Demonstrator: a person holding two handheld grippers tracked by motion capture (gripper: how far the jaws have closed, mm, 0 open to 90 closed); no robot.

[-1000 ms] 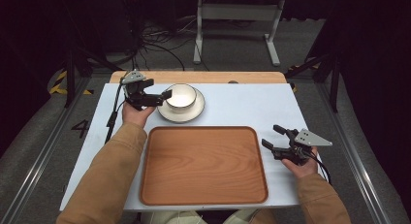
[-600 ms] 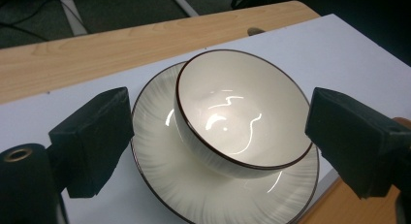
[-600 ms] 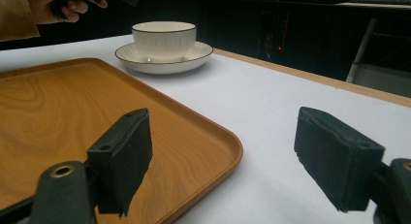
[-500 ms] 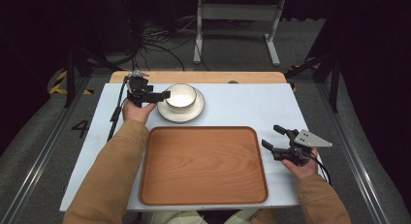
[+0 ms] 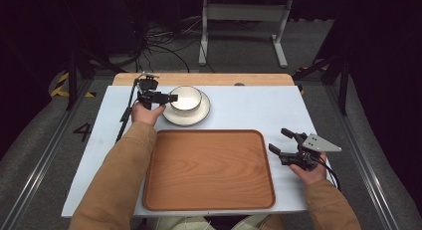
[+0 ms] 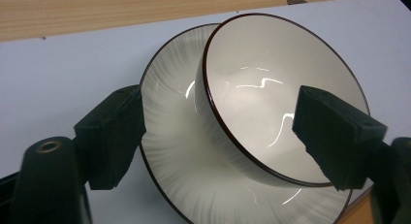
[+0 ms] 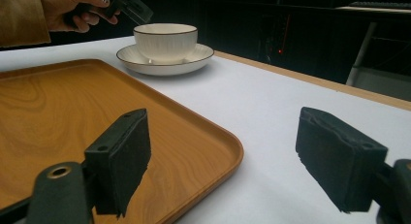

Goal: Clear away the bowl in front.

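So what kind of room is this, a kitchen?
Probably not a kitchen; more likely a lab or recording studio. The white table stands on grey carpet among dark walls, loose cables trail behind it, and each hand holds a claw, like the right claw.

bowl (image 6: 271, 88): glossy ceramic | saucer (image 6: 169, 136): glossy, ribbed | tray (image 5: 209, 170): matt wood-grain
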